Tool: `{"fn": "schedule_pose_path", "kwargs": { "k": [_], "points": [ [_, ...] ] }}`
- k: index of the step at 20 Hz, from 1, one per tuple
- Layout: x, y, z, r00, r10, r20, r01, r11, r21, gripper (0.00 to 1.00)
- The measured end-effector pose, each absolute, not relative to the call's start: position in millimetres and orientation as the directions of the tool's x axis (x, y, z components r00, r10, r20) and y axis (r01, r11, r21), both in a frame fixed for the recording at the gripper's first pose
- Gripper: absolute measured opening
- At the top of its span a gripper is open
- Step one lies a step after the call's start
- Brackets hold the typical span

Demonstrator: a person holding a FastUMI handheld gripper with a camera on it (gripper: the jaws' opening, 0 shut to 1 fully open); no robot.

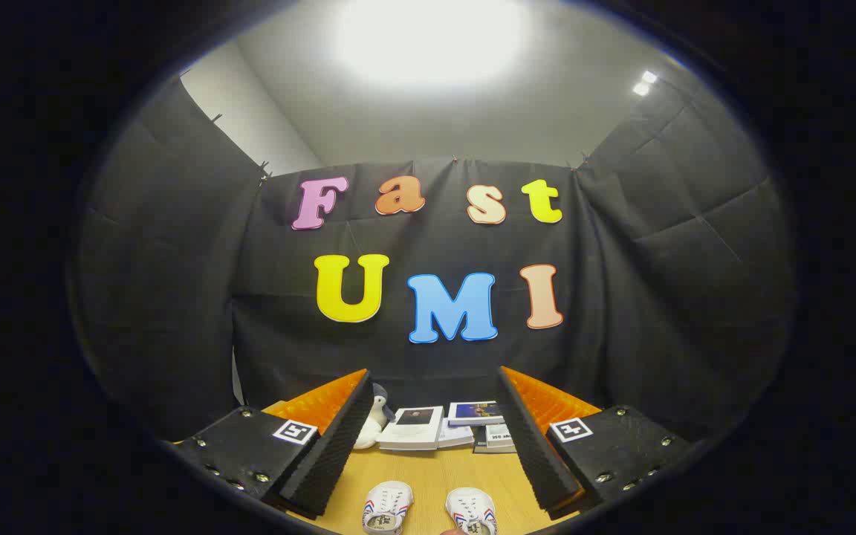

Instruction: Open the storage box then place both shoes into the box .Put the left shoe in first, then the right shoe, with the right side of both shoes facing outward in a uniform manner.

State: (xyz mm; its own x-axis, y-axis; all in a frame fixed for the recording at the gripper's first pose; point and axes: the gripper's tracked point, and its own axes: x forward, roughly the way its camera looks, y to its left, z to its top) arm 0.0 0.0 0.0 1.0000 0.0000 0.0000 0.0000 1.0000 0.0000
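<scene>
I hold the gripper point(428, 453) up high over the wooden table point(428, 475), and its two fingers are wide apart with nothing between them.

The two shoes sit low down, between the fingers and closer to me than the tips. One shoe point(387, 507) is nearer the finger on my left. The other shoe point(472, 510) is nearer the finger on my right. They lie side by side with a gap between them. Each one seems to run long-ways the same way my fingers point, away from me (so I look along them, not across them). To reach either shoe, I think I must tip the gripper down and pull it back a bit.

I see just one end of each shoe. The rest is cut off, so I cannot tell which is the left shoe and which is the right.

Beyond the fingers, by the black cloth wall, there are some books point(443, 427) lying flat, and a small white soft toy point(374, 422) peeks out by the left finger.

I cannot pick out the storage box for sure, so I think I must find it first.
</scene>
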Motion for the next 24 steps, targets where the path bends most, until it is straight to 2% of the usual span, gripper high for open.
{"fn": "schedule_pose_path", "kwargs": {
  "k": [15, 24],
  "points": [
    [31.9, 38.7, 12.3, 0.996, 0.094, 0.012, -0.093, 0.995, -0.02, 0.98],
    [35.4, 42.3, 7.9, 0.995, 0.097, 0.003, -0.097, 0.995, -0.028, 0.98]
  ]
}}
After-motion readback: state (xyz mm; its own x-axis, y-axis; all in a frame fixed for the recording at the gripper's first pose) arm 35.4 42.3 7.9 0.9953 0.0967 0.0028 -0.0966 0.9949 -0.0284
